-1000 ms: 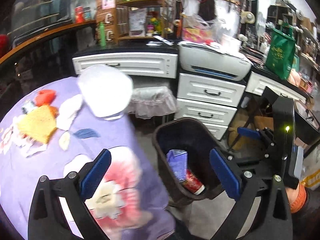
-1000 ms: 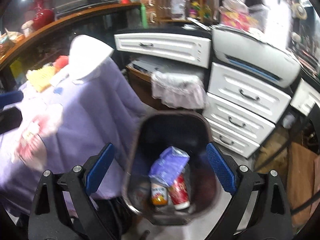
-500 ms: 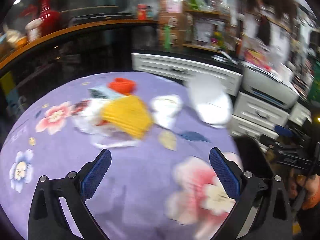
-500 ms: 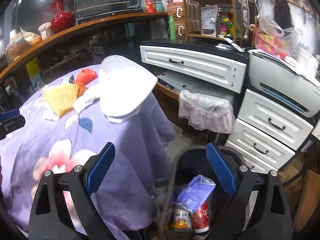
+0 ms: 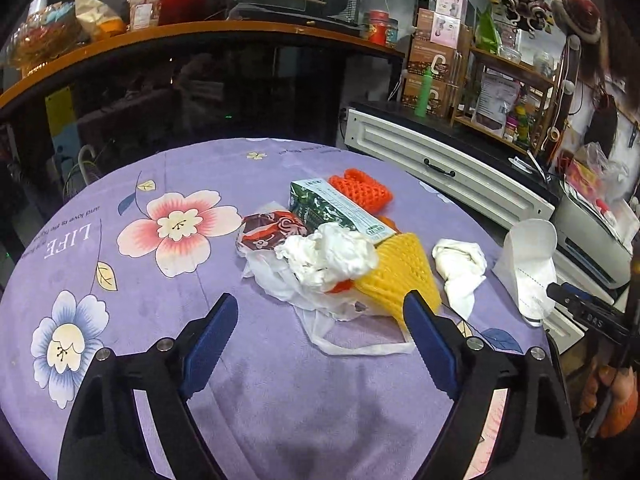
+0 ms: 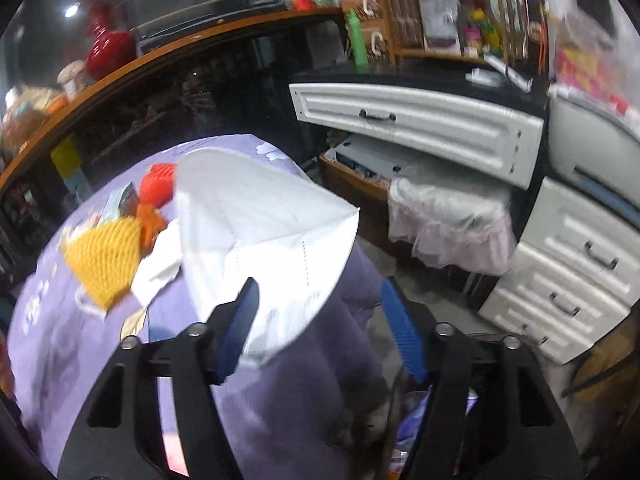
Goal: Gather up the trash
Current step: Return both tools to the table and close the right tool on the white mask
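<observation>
On the round table under a purple flowered cloth (image 5: 168,176), the trash lies in a loose heap toward the middle and right. At the left of the heap is a crumpled brown-and-red wrapper (image 5: 272,229) on thin white plastic; behind it lies a green carton (image 5: 336,209) on its side, with an orange-red foam net (image 5: 360,189) at its far end. In front sits a wad of white tissue (image 5: 332,256), touching a yellow foam net (image 5: 400,272) on its right. Further right, apart from the heap, is a second crumpled tissue (image 5: 460,264), then a white face mask (image 5: 528,264) standing folded at the table's right edge.

The left gripper (image 5: 320,340) hovers over the cloth just short of the heap; its jaws have just been closing a little but stand wide apart with nothing between them.

The right gripper (image 6: 320,328) is at the mask (image 6: 256,232); its jaws have just been closing, the mask's lower corner lies between them, and the pads do not visibly press it.
</observation>
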`<action>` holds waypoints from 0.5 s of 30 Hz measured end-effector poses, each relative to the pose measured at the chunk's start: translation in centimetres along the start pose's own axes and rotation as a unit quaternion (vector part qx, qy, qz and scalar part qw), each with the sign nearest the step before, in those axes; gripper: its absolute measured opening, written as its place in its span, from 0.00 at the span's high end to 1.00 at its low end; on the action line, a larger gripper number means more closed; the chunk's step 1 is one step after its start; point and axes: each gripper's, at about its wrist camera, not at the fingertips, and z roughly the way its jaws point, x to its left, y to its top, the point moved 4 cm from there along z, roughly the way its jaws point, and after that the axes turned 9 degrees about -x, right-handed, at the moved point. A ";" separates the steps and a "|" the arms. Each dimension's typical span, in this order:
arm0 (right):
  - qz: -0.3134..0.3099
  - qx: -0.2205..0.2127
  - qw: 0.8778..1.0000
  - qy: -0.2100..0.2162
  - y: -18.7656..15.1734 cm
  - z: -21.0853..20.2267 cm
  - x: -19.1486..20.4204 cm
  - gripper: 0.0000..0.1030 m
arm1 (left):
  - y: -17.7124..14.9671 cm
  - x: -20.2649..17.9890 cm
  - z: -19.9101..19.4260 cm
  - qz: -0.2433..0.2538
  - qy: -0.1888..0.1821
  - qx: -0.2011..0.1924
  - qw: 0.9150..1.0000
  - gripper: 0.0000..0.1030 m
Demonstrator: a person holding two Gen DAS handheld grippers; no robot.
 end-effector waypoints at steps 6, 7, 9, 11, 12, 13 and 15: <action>0.048 0.016 0.998 0.022 0.3 2.4 -0.4 0.64 | 0.5 1.1 1.5 -0.014 -0.005 0.008 1.000 0.23; 0.050 0.018 0.998 0.028 0.3 2.7 -0.3 0.67 | 0.7 1.0 1.7 -0.016 -0.008 0.010 1.000 0.24; 0.054 0.021 0.997 0.041 0.3 2.9 0.1 0.79 | 1.0 0.8 2.0 -0.015 -0.012 0.009 1.000 0.24; 0.054 0.020 0.997 0.048 0.4 3.0 0.5 0.85 | 1.5 0.3 2.5 -0.011 -0.018 0.007 1.000 0.24; 0.053 0.018 0.997 0.051 0.5 2.9 0.8 0.87 | 1.6 0.1 2.8 -0.010 -0.022 0.009 1.000 0.24; 0.052 0.016 0.997 0.053 0.6 2.8 0.9 0.89 | 1.7 -0.1 3.4 -0.010 -0.023 0.016 1.000 0.25; 0.049 0.010 0.997 0.059 0.8 2.3 1.3 0.91 | 1.9 -0.1 4.7 -0.019 -0.026 0.029 0.999 0.35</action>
